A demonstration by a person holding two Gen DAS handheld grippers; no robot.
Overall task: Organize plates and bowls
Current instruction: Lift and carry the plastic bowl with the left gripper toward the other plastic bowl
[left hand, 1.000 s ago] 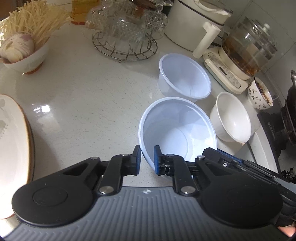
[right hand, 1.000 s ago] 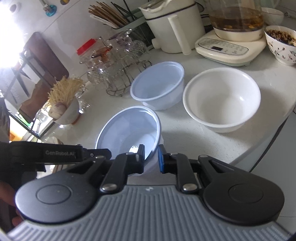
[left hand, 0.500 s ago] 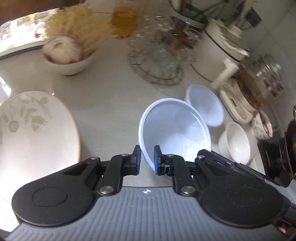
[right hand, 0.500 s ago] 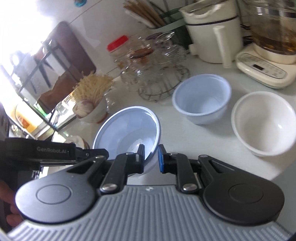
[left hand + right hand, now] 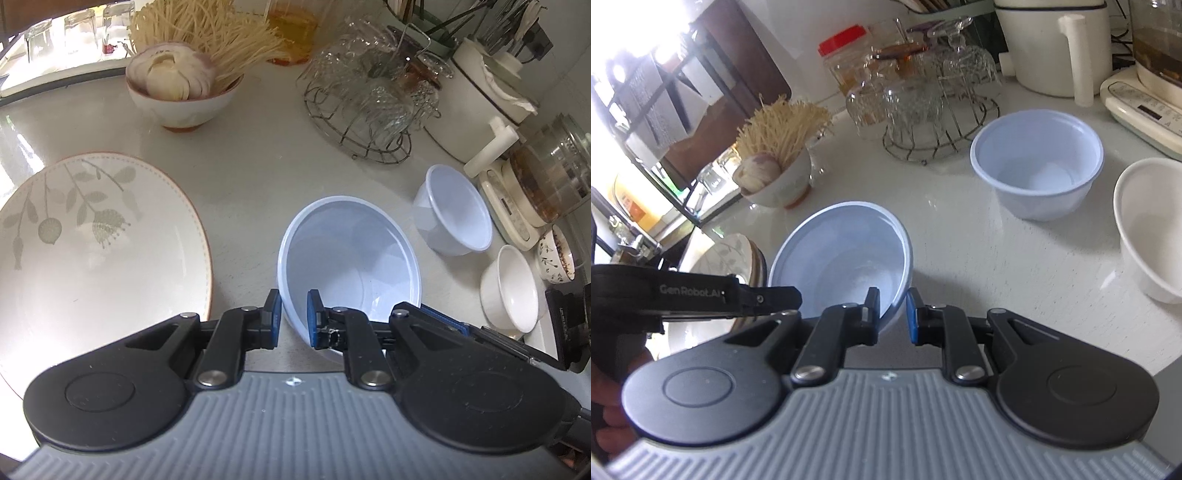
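Looked down on a pale kitchen counter (image 5: 258, 158). In the left wrist view, found a big leaf plate (image 5: 92, 251) lying flat at nine o'clock. Found a noodle bowl (image 5: 184, 103) at eleven o'clock, full of dry noodles and a round bulb. Found a wire rack (image 5: 369, 110) of upside-down glasses at one o'clock.

In the middle, found the tipped blue bowl (image 5: 351, 258), with its open side facing the camera. Saw the left gripper (image 5: 293, 317) at six o'clock, its two fingers pinched tight on the near left rim, one outside and one inside. Could not tell if the bowl touched the counter.

Off at three o'clock, found a second blue bowl (image 5: 454, 221) standing upright, then a white bowl (image 5: 513, 291) near it at four o'clock, and a small flowery bowl (image 5: 556, 254) just past that.

In the right wrist view, saw the same tipped blue bowl (image 5: 842, 251) in the middle. Saw the right gripper (image 5: 892, 314) at six o'clock, fingers squeezed on the bowl's right wall. Spotted the left gripper (image 5: 786, 295) reaching in from nine o'clock.
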